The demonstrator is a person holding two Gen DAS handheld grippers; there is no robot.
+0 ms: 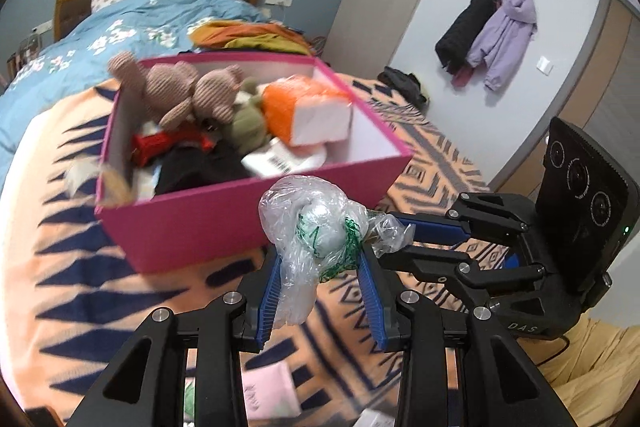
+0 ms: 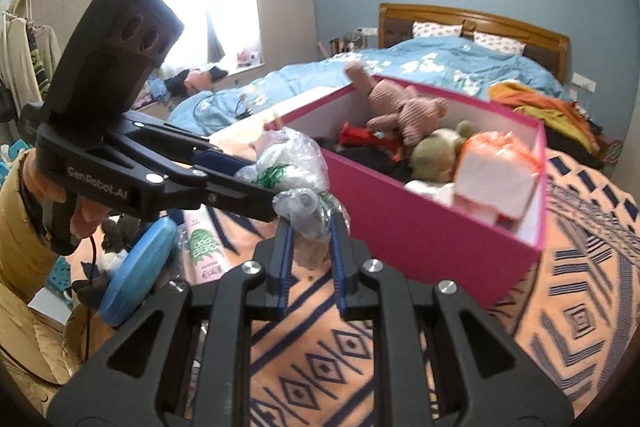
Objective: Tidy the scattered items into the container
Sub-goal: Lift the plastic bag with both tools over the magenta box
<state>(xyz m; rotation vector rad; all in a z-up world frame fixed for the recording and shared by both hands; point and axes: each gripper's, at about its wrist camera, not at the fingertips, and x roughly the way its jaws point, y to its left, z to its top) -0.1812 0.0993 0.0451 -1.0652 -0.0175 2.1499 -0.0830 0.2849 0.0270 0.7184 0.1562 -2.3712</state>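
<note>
plastic bag (image 1: pixel 316 227) hangs just short of the pink box (image 1: pixel 240 215), both grippers clenched on it: left (image 1: pixel 320 263) from below, right (image 2: pixel 310 223) pinching its tail.

Crumpled clear plastic bag (image 1: pixel 316 239) aloft beside open pink box (image 1: pixel 224 215), box full of toys.

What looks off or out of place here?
Both grippers hold the same crumpled plastic bag: left gripper around its bulk, right gripper pinching one end. It hangs outside the pink box. A brown plush pokes over the box rim, and a pink packet lies loose on the blanket.
</note>
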